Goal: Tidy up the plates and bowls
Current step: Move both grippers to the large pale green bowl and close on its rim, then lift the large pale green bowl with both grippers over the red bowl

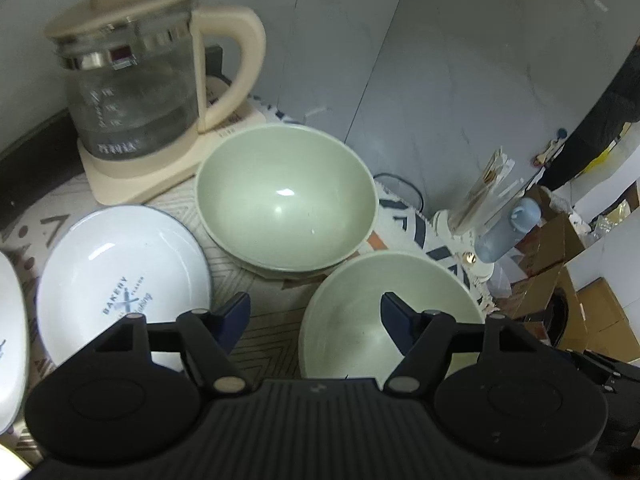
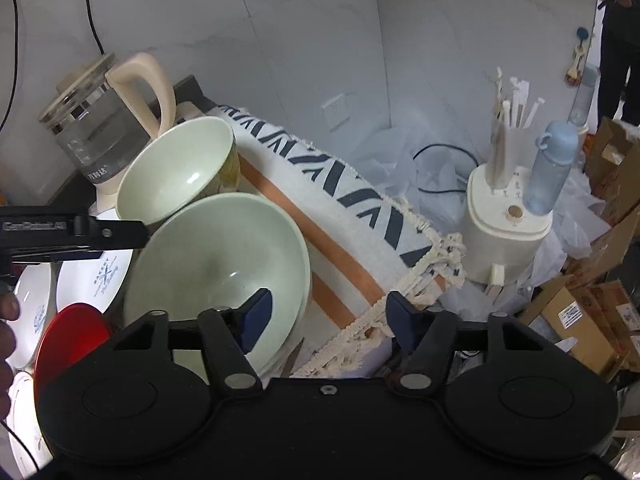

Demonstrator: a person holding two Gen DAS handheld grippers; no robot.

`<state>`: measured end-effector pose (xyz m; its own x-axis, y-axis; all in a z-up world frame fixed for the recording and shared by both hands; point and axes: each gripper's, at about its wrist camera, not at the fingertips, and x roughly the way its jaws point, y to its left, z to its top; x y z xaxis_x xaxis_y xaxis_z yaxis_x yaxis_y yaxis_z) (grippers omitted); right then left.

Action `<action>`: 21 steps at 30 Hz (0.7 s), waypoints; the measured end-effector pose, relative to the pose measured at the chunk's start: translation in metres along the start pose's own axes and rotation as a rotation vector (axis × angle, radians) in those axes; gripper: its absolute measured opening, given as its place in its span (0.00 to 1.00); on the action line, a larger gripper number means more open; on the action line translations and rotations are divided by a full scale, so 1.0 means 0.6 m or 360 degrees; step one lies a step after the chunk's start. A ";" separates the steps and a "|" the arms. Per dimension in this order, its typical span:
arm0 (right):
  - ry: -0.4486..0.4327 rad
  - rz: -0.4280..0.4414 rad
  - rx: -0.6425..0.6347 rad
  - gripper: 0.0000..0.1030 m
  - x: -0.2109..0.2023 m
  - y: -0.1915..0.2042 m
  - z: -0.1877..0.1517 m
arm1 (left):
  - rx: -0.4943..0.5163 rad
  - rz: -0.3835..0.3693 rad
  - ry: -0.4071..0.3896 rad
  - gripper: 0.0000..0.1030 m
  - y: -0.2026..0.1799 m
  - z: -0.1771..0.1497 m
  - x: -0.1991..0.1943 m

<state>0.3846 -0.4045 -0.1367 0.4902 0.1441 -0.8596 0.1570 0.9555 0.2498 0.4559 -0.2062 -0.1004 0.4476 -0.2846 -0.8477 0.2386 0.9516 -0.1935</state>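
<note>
Worktop [image 2: 344, 276] under a patterned cloth [image 2: 320, 168]; glass kettle [image 1: 132, 88] at far left beyond the left claw [image 1: 316, 312], stacked green bowls [image 1: 286, 200] straight ahead of it, white plate [image 1: 120, 280] left of its left finger. Near green bowl [image 1: 360, 320]: its left rim sits between the left claw's part-open jaws, pads clear of it, right finger inside the bowl. Right claw [image 2: 328, 316] part-open too, straddling that bowl's right rim [image 2: 224, 248] without pressing, left finger inside, right finger over the cloth's fringe; red dish [image 2: 70, 336] at its lower left.
</note>
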 end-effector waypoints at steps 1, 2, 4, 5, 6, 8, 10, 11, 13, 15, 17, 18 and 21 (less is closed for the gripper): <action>0.0009 0.0009 -0.0001 0.52 0.003 0.000 0.000 | -0.0001 0.0013 0.0020 0.62 -0.001 0.000 0.007; 0.0026 0.0018 -0.0003 0.49 0.008 0.000 0.000 | -0.0005 0.0024 0.0037 0.60 -0.002 0.000 0.014; 0.0061 0.0044 0.0008 0.46 0.017 0.001 0.002 | -0.0020 0.0031 0.0070 0.51 0.001 0.000 0.025; 0.0072 0.0054 0.0012 0.46 0.020 0.002 0.002 | -0.0027 0.0037 0.0085 0.47 0.003 -0.001 0.029; 0.0083 0.0057 0.0005 0.46 0.024 0.005 0.002 | -0.0030 0.0042 0.0097 0.46 0.004 -0.001 0.033; 0.0106 0.0058 -0.0017 0.45 0.032 0.009 0.001 | -0.0037 0.0033 0.0124 0.40 0.009 -0.002 0.041; 0.0152 0.0063 -0.0025 0.33 0.043 0.012 0.000 | -0.0037 0.0027 0.0161 0.32 0.010 -0.004 0.050; 0.0176 0.0077 -0.0027 0.29 0.047 0.012 -0.001 | -0.0034 0.0023 0.0182 0.26 0.011 -0.004 0.054; 0.0213 0.0153 -0.0018 0.18 0.054 0.013 -0.003 | -0.0044 0.0003 0.0222 0.15 0.010 -0.005 0.062; 0.0209 0.0143 -0.0027 0.18 0.053 0.015 -0.001 | -0.0024 -0.0006 0.0209 0.14 0.007 -0.005 0.060; 0.0185 0.0152 -0.0020 0.18 0.050 0.014 0.002 | -0.0021 -0.0019 0.0178 0.14 0.007 -0.004 0.054; 0.0168 0.0156 -0.0019 0.18 0.047 0.015 0.003 | -0.0031 -0.0030 0.0166 0.14 0.009 -0.003 0.051; 0.0114 0.0148 -0.0040 0.17 0.031 0.020 0.010 | -0.0063 -0.0050 0.0143 0.14 0.012 0.000 0.041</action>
<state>0.4010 -0.3919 -0.1471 0.4390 0.2497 -0.8631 0.0917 0.9431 0.3195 0.4686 -0.2065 -0.1223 0.3607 -0.3046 -0.8815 0.2165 0.9467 -0.2385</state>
